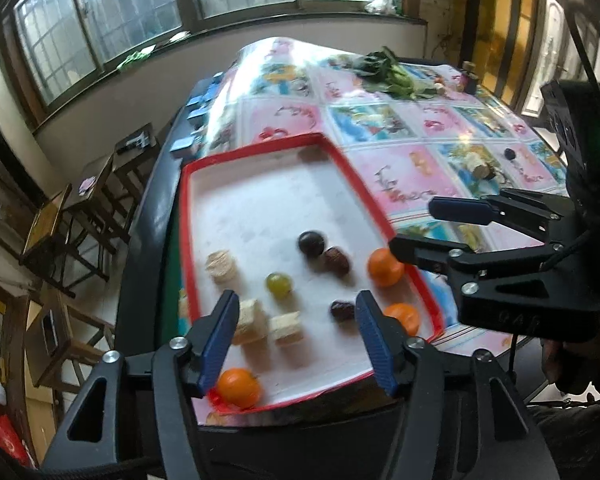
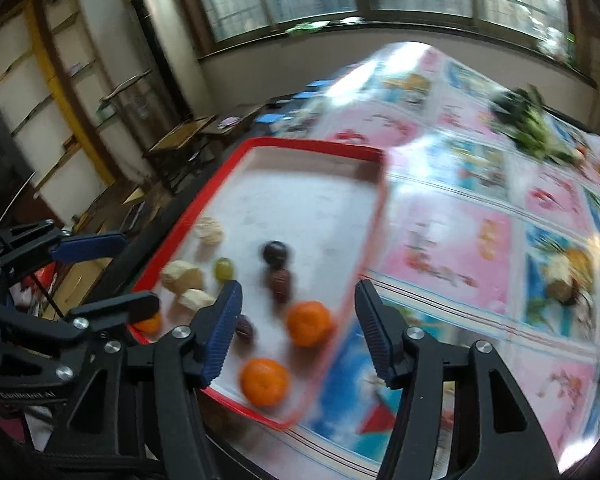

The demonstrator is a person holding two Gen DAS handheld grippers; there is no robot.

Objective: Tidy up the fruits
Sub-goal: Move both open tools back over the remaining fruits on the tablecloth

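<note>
A white tray with a red rim (image 1: pixel 186 240) (image 2: pixel 316 144) lies at the table's near left corner. In it are three oranges (image 1: pixel 385 267) (image 2: pixel 309 322), a green grape (image 1: pixel 279 284) (image 2: pixel 224 268), a dark plum (image 1: pixel 311 244) (image 2: pixel 275 252), two red dates (image 1: pixel 336 261) (image 2: pixel 280 280) and pale cut chunks (image 1: pixel 221 266) (image 2: pixel 182 276). My left gripper (image 1: pixel 296 340) (image 2: pixel 138 272) hangs open over the tray's near end. My right gripper (image 2: pixel 298 332) (image 1: pixel 428 228) is open above the tray's right rim. Neither holds anything.
The table wears a glossy pink and blue patterned cloth (image 1: pixel 400 184). Loose on it to the right lie a dark fruit (image 1: pixel 510 154) and a pale brown piece (image 1: pixel 480 166). Leafy greens (image 1: pixel 384 72) sit at the far end. Wooden stools (image 1: pixel 112 184) stand left of the table.
</note>
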